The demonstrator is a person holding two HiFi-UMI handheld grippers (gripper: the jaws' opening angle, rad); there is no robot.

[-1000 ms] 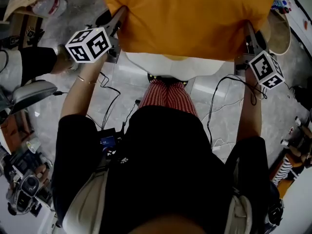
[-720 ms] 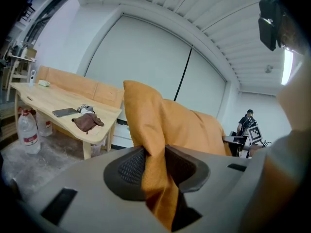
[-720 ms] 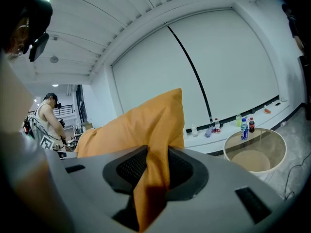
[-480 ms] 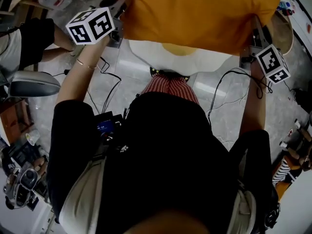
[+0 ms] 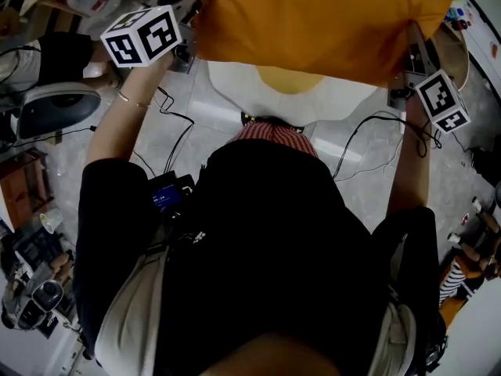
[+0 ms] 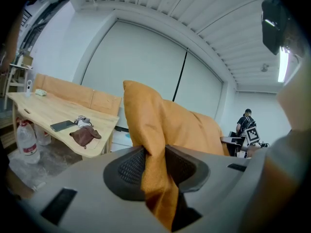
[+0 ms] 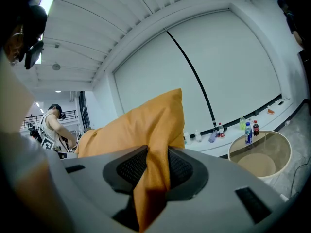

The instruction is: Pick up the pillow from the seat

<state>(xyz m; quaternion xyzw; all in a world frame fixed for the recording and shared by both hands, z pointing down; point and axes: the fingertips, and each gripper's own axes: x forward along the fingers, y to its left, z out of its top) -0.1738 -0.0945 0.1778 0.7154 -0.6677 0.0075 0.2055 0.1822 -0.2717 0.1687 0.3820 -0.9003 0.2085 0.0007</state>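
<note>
The orange pillow [image 5: 313,18] hangs in the air between both grippers, above the white seat [image 5: 227,81] with its yellow middle. My left gripper [image 5: 196,10], marker cube at upper left, is shut on the pillow's left corner. In the left gripper view the orange cloth [image 6: 150,120] is pinched between the dark ribbed pads [image 6: 130,166]. My right gripper [image 5: 409,45] is shut on the right corner. The right gripper view shows the pillow [image 7: 146,125] squeezed between its pads [image 7: 181,168] too.
Black cables lie on the pale floor by the seat. A grey office chair [image 5: 55,108] and camera gear [image 5: 35,300] stand at left. A wooden table [image 6: 58,113] with a phone, and a water bottle [image 6: 26,142], are beyond. A round glass table [image 7: 260,152] stands at right.
Both grippers have risen with the pillow in them. The pillow sits higher in the head view, and more of the white seat shows below it.
</note>
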